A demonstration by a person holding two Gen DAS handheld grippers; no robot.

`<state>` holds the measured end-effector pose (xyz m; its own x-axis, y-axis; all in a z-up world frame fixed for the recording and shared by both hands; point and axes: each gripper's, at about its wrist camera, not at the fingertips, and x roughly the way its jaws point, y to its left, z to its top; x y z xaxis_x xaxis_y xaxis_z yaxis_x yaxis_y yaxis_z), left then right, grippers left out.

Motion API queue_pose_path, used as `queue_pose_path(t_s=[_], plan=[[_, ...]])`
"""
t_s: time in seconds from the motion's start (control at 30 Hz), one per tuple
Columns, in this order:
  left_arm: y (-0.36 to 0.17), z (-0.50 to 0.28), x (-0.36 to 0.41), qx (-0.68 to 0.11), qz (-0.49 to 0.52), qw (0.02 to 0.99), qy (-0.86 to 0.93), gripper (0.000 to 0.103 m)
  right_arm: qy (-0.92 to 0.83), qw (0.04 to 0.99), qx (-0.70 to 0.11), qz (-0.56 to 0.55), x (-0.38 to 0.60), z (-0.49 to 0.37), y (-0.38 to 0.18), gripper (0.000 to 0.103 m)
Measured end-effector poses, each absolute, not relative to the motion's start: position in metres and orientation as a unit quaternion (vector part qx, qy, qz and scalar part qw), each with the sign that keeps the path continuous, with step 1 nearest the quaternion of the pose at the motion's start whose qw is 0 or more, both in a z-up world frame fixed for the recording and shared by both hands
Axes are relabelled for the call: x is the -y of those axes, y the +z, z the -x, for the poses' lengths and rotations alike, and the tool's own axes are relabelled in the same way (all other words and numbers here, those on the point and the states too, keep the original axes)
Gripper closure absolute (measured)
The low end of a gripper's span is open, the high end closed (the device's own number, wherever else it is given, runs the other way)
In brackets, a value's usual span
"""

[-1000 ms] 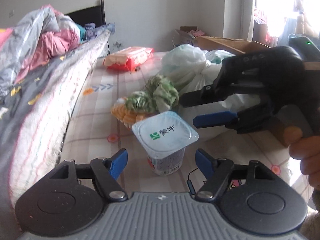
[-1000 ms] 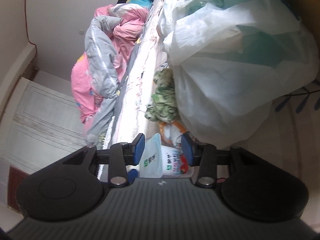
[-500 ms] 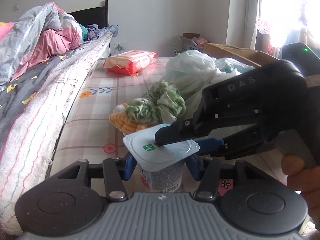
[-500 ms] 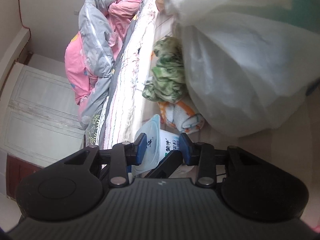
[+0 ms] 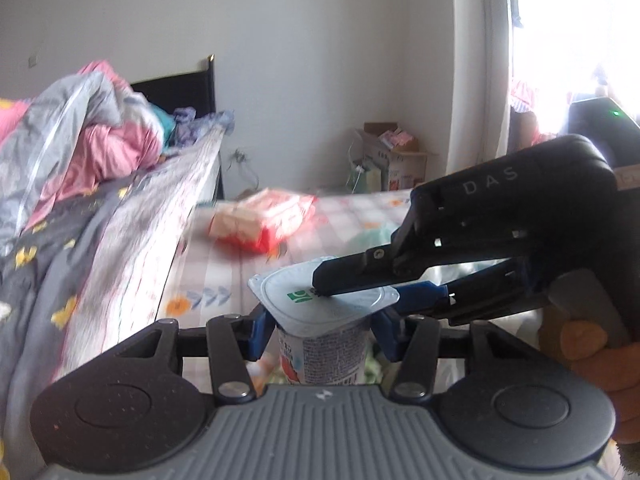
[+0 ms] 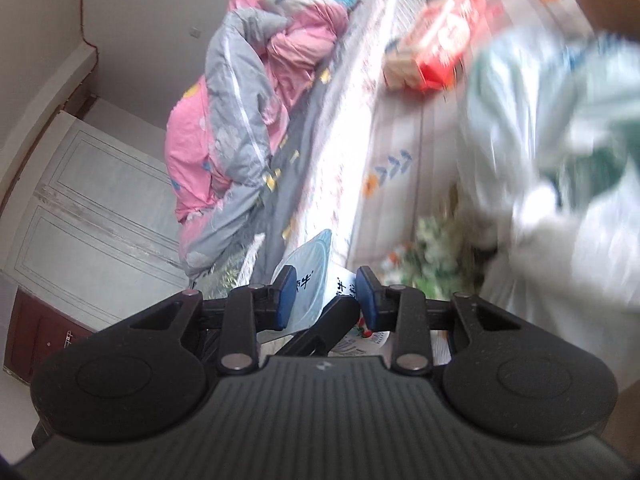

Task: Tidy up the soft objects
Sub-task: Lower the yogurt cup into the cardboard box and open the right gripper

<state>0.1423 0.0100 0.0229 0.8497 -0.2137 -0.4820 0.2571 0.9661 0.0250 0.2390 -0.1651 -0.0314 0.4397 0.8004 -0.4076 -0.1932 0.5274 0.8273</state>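
The left gripper [image 5: 320, 330] clamps a yogurt cup [image 5: 324, 354] by its sides. The right gripper [image 5: 356, 286] (held sideways) pinches its rim.

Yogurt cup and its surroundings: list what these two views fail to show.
- Yogurt cup base: left wrist view, hidden behind the left gripper body.
- Lid print: partly covered by the right gripper.
- White plastic bag and red packet: right wrist view, motion-blurred.
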Motion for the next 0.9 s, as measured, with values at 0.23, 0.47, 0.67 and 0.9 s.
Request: queue_pose_path(t_s=[0.23,0.47,0.67,0.9], plan=[[0.054,-0.163,0.061,-0.21,-0.061,0.958,-0.187,0.05,0.297,0.804,-0.366,-0.363,0.239,-0.247,0.018,0.071],[0.06,-0.164,0.165,-0.212,-0.084,0.931,-0.286,0.05,0.227,0.839,-0.329,-0.369,0.356,-0.215,0.037,0.069],[0.039,-0.165,0.258,-0.28,-0.089,0.876,-0.383,0.049,0.147,0.849,-0.343,-0.375,0.46,-0.167,0.02,0.067],[-0.001,-0.173,0.333,-0.367,-0.099,0.816,-0.434,0.049,0.069,0.849,-0.401,-0.338,0.529,-0.139,-0.009,0.067]])
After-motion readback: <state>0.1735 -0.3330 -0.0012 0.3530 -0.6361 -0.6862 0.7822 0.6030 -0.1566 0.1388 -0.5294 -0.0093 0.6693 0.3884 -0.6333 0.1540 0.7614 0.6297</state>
